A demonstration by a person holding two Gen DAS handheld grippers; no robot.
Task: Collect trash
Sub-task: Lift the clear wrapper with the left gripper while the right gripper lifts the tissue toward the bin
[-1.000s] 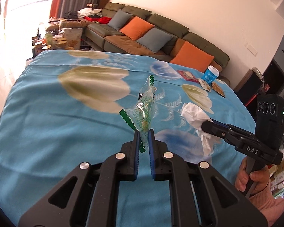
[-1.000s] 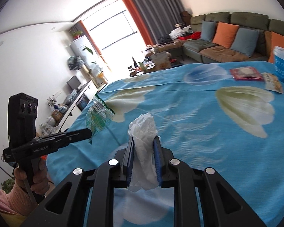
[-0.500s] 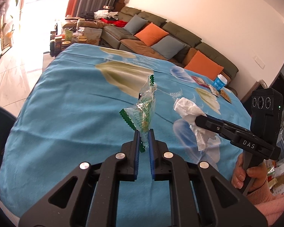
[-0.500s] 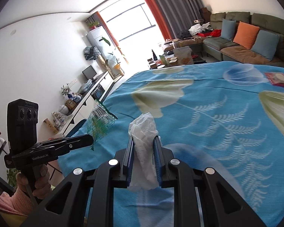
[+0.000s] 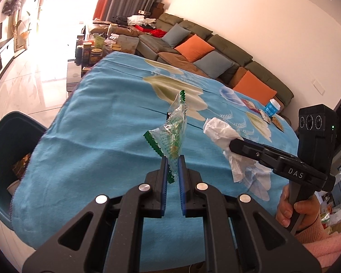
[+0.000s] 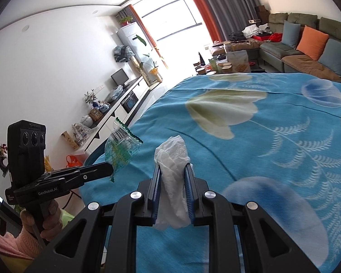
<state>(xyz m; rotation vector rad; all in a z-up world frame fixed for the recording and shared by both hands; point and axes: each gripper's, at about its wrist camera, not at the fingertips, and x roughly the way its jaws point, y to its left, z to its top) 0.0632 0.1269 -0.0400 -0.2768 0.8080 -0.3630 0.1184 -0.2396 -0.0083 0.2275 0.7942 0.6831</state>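
**Two trash items held, bin at table edge**

Left wrist view: left gripper (image 5: 172,159) clamps one clear green-edged plastic wrapper (image 5: 174,136), raised off the blue floral tabletop (image 5: 97,122), presumably for the dark green bin (image 5: 9,141) at nine o'clock.

Right wrist view: right gripper (image 6: 173,170) pinches one crumpled white tissue (image 6: 172,157), likewise lifted clear for carrying.
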